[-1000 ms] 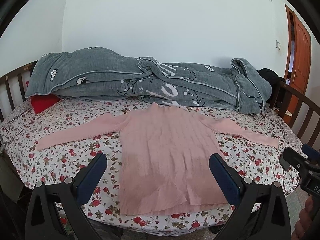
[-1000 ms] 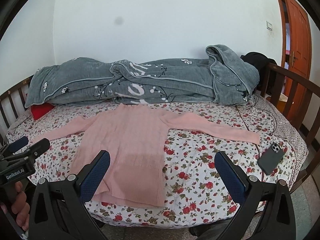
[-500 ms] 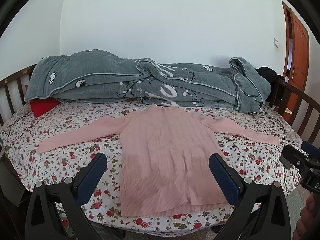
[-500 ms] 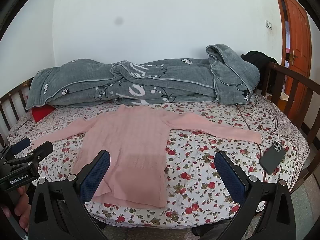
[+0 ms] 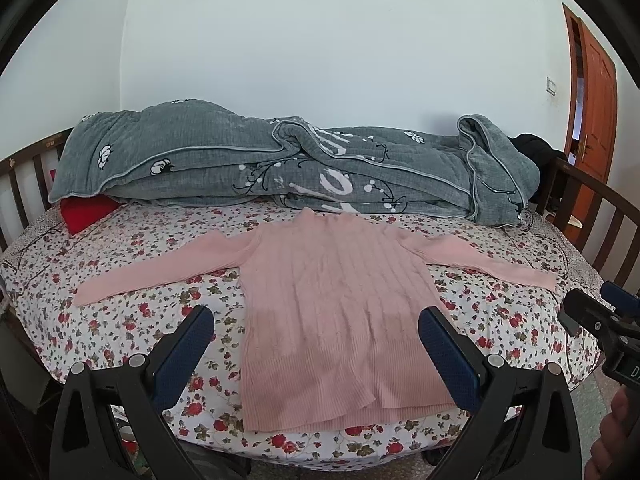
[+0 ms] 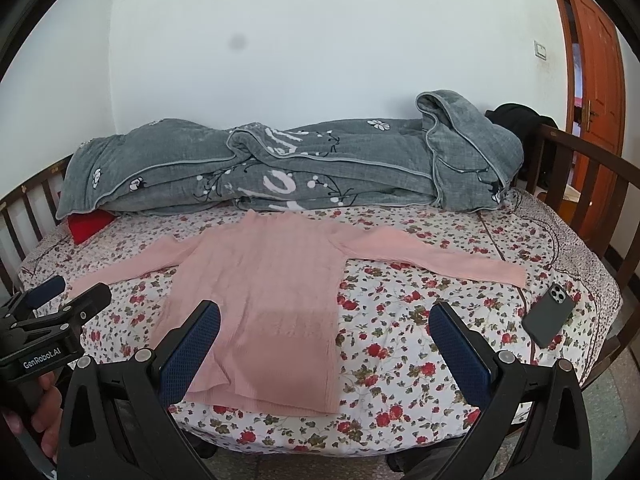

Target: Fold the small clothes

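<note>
A pink ribbed long-sleeved sweater (image 5: 332, 304) lies flat on the floral bedsheet (image 5: 132, 320), both sleeves spread out sideways, hem toward me. It also shows in the right wrist view (image 6: 264, 304). My left gripper (image 5: 316, 336) is open and empty, held in the air in front of the bed's near edge, facing the sweater's hem. My right gripper (image 6: 326, 332) is open and empty, facing the sweater's right side. Each gripper shows at the edge of the other's view, the right one (image 5: 600, 320) and the left one (image 6: 52, 312).
A rolled grey quilt (image 5: 280, 172) lies along the back of the bed against the wall. A red cushion (image 5: 86, 210) sticks out under its left end. A dark phone (image 6: 550, 314) lies on the sheet at the right. Wooden rails (image 6: 588, 184) flank the bed. An orange door (image 6: 596, 92) is far right.
Both views have tilted up and drawn slightly back, so the bed and sweater sit lower in the frames. Both grippers stay open. The sweater has not moved.
</note>
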The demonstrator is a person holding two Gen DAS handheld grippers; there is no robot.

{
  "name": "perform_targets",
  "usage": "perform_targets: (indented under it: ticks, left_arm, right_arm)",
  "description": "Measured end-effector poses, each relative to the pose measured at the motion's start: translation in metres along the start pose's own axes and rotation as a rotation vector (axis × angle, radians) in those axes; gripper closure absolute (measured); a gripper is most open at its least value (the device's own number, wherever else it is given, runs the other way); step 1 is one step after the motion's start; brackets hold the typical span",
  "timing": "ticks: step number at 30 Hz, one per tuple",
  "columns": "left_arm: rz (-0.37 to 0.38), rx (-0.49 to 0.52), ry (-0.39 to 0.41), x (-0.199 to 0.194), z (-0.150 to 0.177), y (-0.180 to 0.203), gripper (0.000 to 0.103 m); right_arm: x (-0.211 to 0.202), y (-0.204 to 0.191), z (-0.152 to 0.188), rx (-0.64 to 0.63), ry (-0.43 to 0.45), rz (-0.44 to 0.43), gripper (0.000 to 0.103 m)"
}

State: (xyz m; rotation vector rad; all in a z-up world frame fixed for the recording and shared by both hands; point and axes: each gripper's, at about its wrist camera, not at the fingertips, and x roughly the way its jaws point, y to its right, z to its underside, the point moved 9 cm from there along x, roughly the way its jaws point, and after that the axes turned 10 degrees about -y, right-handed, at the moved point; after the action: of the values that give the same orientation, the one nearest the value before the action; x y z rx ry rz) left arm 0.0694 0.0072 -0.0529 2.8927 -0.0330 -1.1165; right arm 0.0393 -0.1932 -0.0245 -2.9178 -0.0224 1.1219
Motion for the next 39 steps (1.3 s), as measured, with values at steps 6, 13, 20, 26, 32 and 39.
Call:
perform_targets:
  ticks: [6, 13, 20, 26, 32, 39]
  left_arm:
    - [0.004, -0.003, -0.002, -0.002, 0.002, 0.001, 0.000]
    - [0.010, -0.008, -0.001, -0.004, 0.001, -0.004, 0.000]
    - [0.014, -0.014, -0.003, -0.004, 0.000, -0.006, 0.000]
    - [0.013, -0.007, 0.000, -0.004, 0.000, -0.007, 0.000]
    - [0.011, -0.014, -0.002, -0.002, 0.000, -0.008, 0.000]
    - [-0.022, -0.041, 0.012, 0.010, 0.007, -0.023, 0.000]
  right_arm:
    - [-0.002, -0.001, -0.001, 0.002, 0.004, 0.000, 0.001]
    - [-0.003, -0.001, -0.002, 0.000, 0.005, 0.003, 0.001]
    - [-0.004, -0.003, -0.002, 0.004, 0.005, -0.001, 0.001]
    - [-0.005, -0.004, 0.000, 0.003, 0.008, -0.002, 0.001]
    - [-0.004, -0.005, 0.001, -0.005, 0.008, -0.001, 0.001]
    - [0.006, -0.010, 0.004, -0.023, 0.012, 0.002, 0.001]
